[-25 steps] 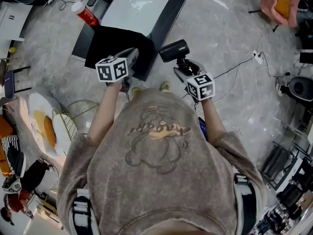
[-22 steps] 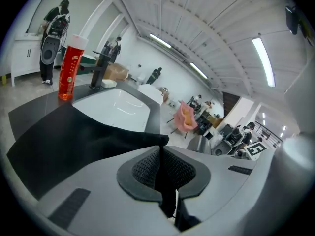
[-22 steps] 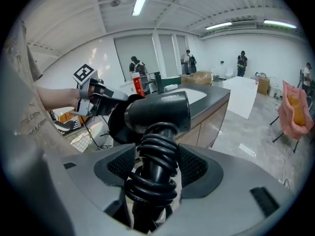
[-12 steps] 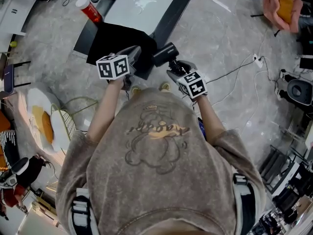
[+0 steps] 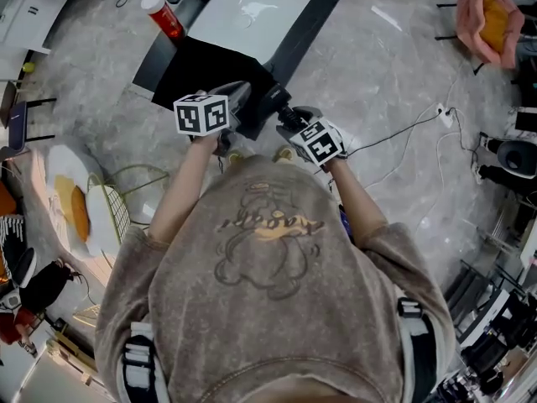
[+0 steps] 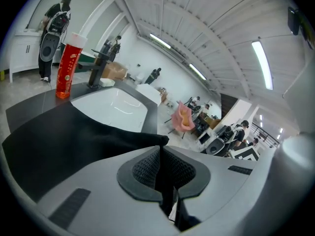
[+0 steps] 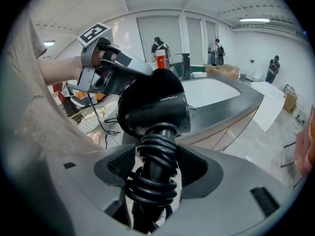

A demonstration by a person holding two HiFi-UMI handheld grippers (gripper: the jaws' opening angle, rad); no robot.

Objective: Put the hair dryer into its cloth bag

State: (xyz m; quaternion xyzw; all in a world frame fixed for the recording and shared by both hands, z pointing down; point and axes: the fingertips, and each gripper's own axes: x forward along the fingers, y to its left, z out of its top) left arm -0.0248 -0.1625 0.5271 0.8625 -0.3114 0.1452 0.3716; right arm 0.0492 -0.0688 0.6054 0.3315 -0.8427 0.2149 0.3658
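right gripper view | we clamp right gripper on hair dryer handle | left gripper pinches cloth bag edge | risk: nozzle ahead snags slack cloth

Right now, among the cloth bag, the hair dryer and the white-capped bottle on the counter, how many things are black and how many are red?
Black: 2, the cloth bag and the hair dryer
Red: 1, the bottle
Total: 3
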